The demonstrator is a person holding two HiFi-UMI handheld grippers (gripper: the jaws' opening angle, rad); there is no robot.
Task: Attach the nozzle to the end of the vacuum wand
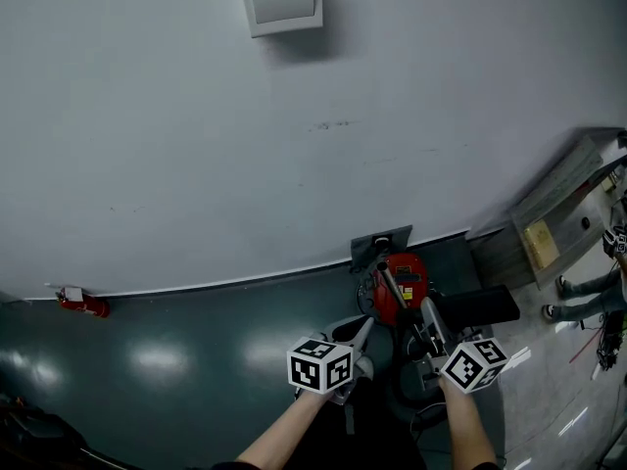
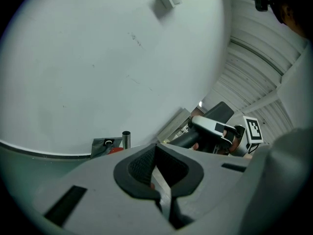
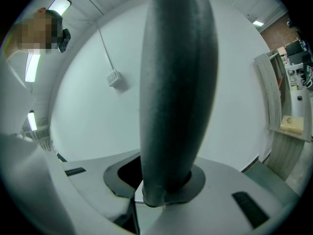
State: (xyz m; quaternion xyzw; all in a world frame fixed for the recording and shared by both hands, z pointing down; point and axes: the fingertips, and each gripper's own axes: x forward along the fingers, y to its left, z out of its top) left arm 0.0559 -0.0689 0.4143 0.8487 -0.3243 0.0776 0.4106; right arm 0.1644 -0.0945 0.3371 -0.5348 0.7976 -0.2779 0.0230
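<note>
A red vacuum body [image 1: 404, 284] stands on the floor by the wall, with the silver wand [image 1: 390, 284] rising from it. The wand's open metal end [image 2: 126, 138] shows in the left gripper view, beside the red body [image 2: 115, 151]. My right gripper [image 1: 429, 313] is shut on a dark grey nozzle [image 3: 176, 82], which fills the middle of the right gripper view and stands up out of the jaws [image 3: 164, 182]. From the left gripper view, that nozzle [image 2: 185, 140] sticks out of the right gripper [image 2: 217, 131]. My left gripper [image 1: 364, 331] is shut [image 2: 156, 155] and empty, short of the wand.
A pale wall with a white switch box [image 1: 283, 4] faces me. A black boxy part [image 1: 482, 306] lies right of the vacuum. A wooden shelf unit [image 1: 549, 225] and a person's legs [image 1: 586, 300] are at the far right. A small red object [image 1: 83, 305] sits at the left wall base.
</note>
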